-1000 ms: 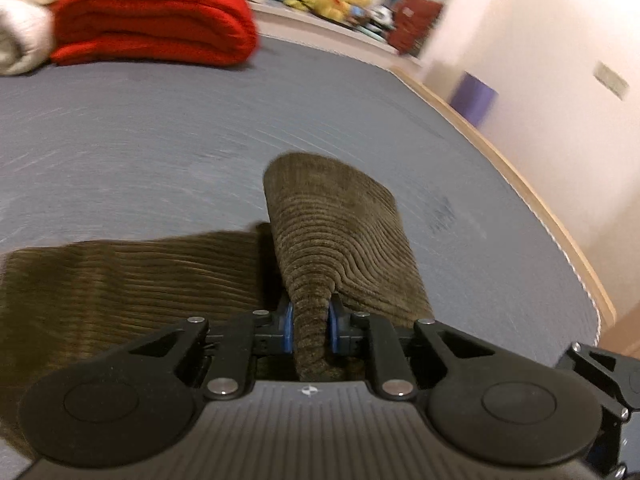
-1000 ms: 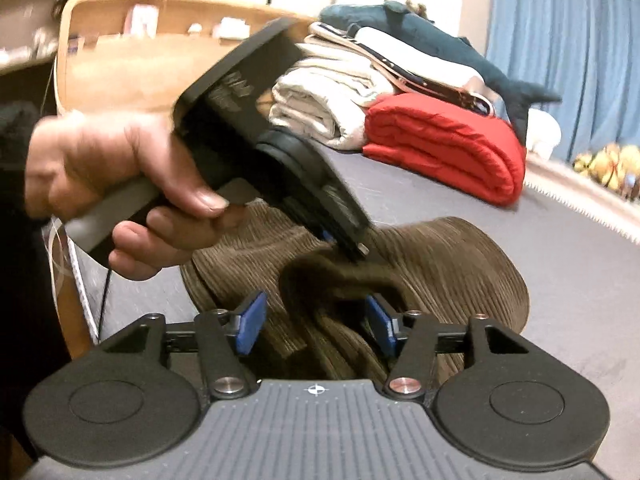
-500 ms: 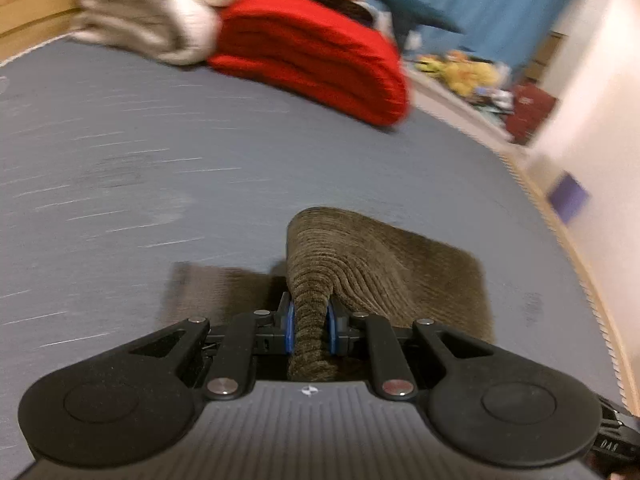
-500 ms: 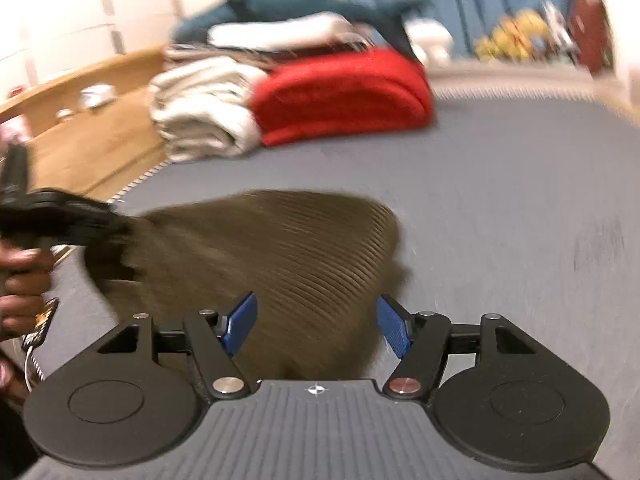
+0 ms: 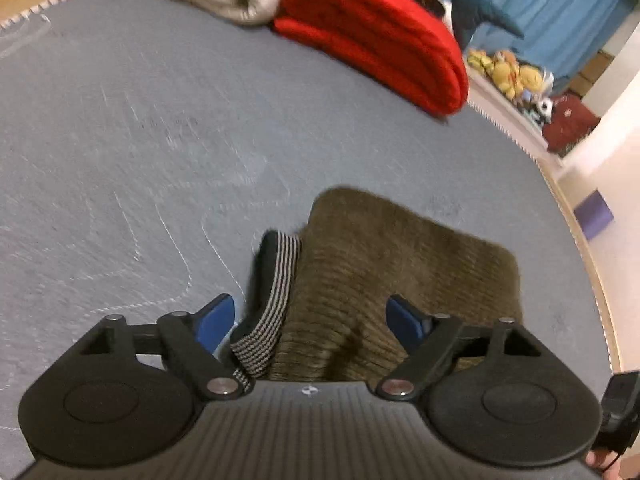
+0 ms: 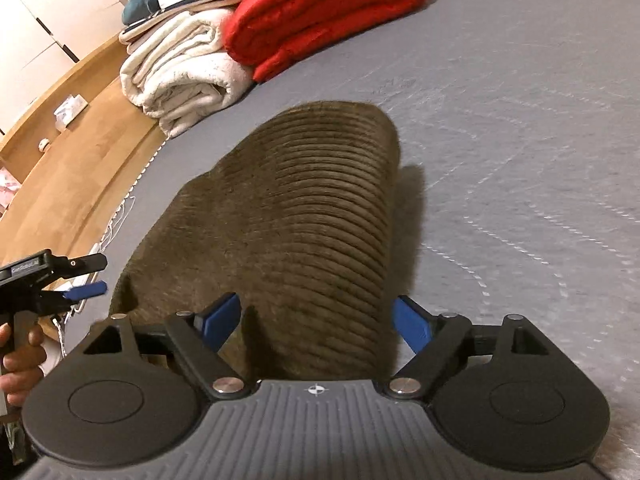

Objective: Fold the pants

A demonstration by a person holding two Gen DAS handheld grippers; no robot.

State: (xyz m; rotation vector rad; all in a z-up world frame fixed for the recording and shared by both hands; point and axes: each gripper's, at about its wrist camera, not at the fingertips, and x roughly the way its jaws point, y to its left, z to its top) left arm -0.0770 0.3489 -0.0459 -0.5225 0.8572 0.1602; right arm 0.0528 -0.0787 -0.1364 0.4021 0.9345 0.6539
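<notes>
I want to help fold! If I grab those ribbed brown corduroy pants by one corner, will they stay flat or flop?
Probably flop: the ribbed brown corduroy pants bend softly over themselves. The thick ribs suggest some weight, and little sliding on the grey mattress.

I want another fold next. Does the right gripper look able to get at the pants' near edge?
Probably yes: the right gripper is open, jaws just widened, pads off the pants, and nothing lies between.

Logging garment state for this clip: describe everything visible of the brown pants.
The pants are olive-brown ribbed corduroy, folded into a thick bundle lying on the grey mattress. A striped black-and-white lining shows at one edge. Both claws, left claw and right claw, have just been opening; fabric lies between their pads, unpinched.
</notes>
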